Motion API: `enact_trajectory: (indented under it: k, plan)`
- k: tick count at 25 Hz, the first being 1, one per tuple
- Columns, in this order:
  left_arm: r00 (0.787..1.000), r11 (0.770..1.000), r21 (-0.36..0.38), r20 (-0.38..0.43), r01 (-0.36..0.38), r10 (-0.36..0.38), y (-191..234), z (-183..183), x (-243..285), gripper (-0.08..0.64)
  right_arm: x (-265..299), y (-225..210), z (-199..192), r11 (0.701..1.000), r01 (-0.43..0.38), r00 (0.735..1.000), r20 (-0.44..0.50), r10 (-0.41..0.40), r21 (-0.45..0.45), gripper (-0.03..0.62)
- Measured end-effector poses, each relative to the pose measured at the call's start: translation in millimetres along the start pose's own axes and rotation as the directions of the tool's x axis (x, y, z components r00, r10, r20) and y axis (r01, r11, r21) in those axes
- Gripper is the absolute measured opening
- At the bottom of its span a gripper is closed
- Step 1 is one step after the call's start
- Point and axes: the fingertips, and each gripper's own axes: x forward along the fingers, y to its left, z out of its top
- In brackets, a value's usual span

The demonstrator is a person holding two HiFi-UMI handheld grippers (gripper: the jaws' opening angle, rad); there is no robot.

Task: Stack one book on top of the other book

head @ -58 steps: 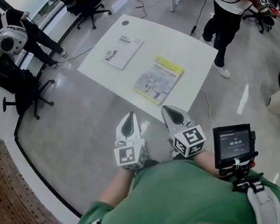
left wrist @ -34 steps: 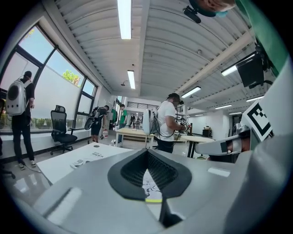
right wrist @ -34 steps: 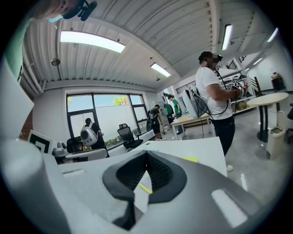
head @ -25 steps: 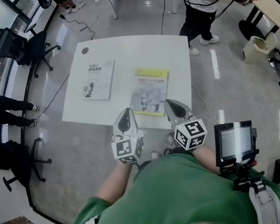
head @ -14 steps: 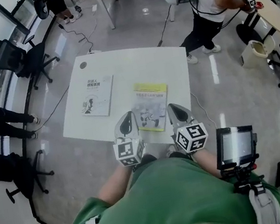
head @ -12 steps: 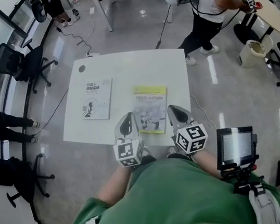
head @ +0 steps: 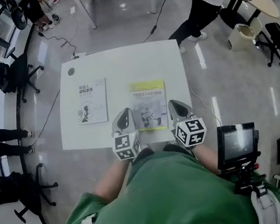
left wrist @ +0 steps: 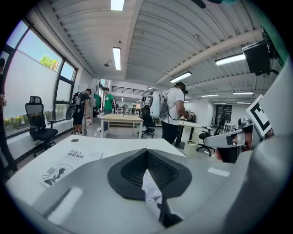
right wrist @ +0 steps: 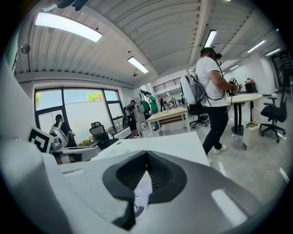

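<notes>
Desk (head: pixel 122 64): white, square with rounded corners and a smooth matt top. It fills the middle of the head view and carries both books.
Yellow book (head: pixel 148 105): thin and flat with a soft-looking cover, a yellow band across the top and a pale drawing below. It lies lower centre of the desk, close to the near edge and between the two tongs.
White book (head: pixel 92 101): also thin and flat, with a plain white cover, dark print and a small drawing. It lies on the left half of the desk, well apart from the yellow one.
Left tongs (head: pixel 123 119): smooth grey shell with ribbed black pads. They are clenched on nothing, at the near desk edge just left of the yellow book.
Right tongs (head: pixel 177 109): same build, also clenched and empty, just right of the yellow book.
Cap (head: pixel 71 71): small dark round disc near the upper left corner of the desk.
Stack: nothing done, judging by how things lie. Both books lie flat, side by side and untouched. All the work is left: part the tongs, grasp one book by an edge, carry it across and lay it squarely on the other.
</notes>
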Motion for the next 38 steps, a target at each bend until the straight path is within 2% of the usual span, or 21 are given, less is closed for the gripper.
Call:
enact_trajectory:
  k: [5, 12, 18, 23, 27, 29, 31, 38]
  plan:
    - [0.995, 1.000, 0.004, -0.098, 0.027, -0.026, 7.5, -32.9, 8.1, 0.006, 7.3, -5.4, -30.9, 0.999, 0.037, 0.995, -0.088, -0.035, 0.015, 0.003]
    - [0.975, 0.999, -0.025, -0.216, 0.042, -0.047, 18.8, -73.2, 19.8, 0.006, 20.1, -11.7, -72.6, 0.997, 0.066, 0.974, -0.217, -0.059, 0.028, 0.003]
    - [0.938, 0.996, -0.053, -0.338, 0.066, -0.080, 23.6, -117.0, 27.7, 0.006, 30.5, -14.8, -105.8, 0.996, 0.072, 0.949, -0.312, -0.053, 0.050, 0.003]
    - [0.913, 0.992, -0.089, -0.392, 0.085, -0.113, 23.9, -130.9, 31.4, 0.006, 34.7, -17.4, -122.6, 0.994, 0.087, 0.932, -0.358, -0.061, 0.058, 0.008]
    - [0.884, 0.982, -0.143, -0.435, 0.120, -0.171, 19.1, -139.4, 32.0, 0.008, 37.7, -18.3, -128.7, 0.992, 0.082, 0.923, -0.384, -0.039, 0.097, 0.085]
    - [0.863, 0.971, -0.183, -0.453, 0.155, -0.223, 13.8, -144.2, 32.7, 0.102, 39.6, -17.9, -131.9, 0.990, 0.078, 0.918, -0.396, -0.025, 0.116, 0.105]
    - [0.843, 0.960, -0.214, -0.470, 0.179, -0.262, 10.4, -148.7, 34.3, 0.155, 42.3, -17.8, -135.6, 0.988, 0.077, 0.912, -0.410, -0.014, 0.137, 0.142]
    - [0.799, 0.942, -0.253, -0.508, 0.218, -0.322, 7.1, -157.0, 39.5, 0.201, 47.5, -19.7, -146.0, 0.981, 0.102, 0.899, -0.437, -0.019, 0.166, 0.175]
